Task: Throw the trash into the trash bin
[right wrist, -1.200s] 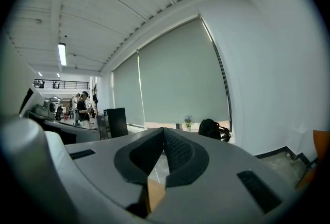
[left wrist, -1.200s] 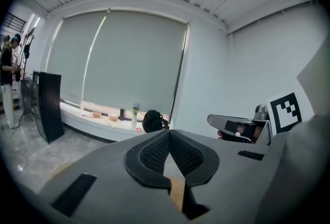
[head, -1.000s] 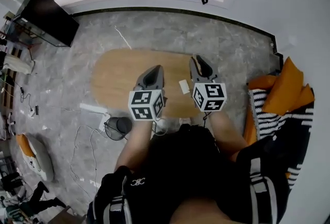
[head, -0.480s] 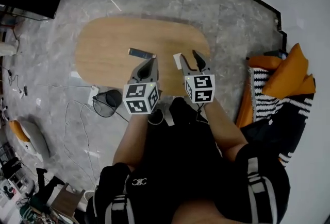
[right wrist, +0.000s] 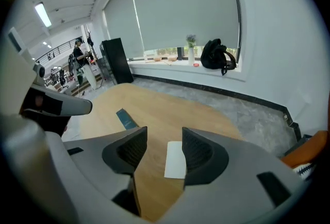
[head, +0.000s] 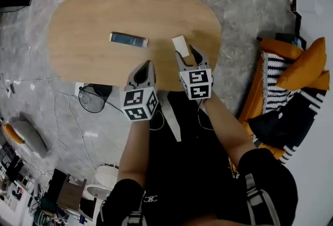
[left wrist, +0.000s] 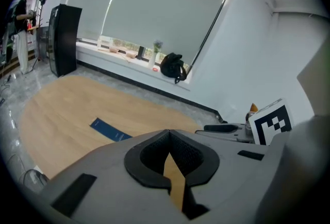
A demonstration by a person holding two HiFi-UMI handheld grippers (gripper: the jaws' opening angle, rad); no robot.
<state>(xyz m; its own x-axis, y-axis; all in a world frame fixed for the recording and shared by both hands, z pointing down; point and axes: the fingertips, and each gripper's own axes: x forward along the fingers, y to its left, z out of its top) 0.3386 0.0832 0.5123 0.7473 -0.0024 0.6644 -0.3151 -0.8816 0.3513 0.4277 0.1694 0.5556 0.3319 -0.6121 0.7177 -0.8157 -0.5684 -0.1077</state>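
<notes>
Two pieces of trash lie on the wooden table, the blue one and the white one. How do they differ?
The blue wrapper is dark and a long, narrow strip; the white paper is pale, shorter and wider. In the head view the blue wrapper lies lengthwise across the table, left of the white paper, whose long side points roughly toward the person. Both lie flat on the table, apart from each other.
</notes>
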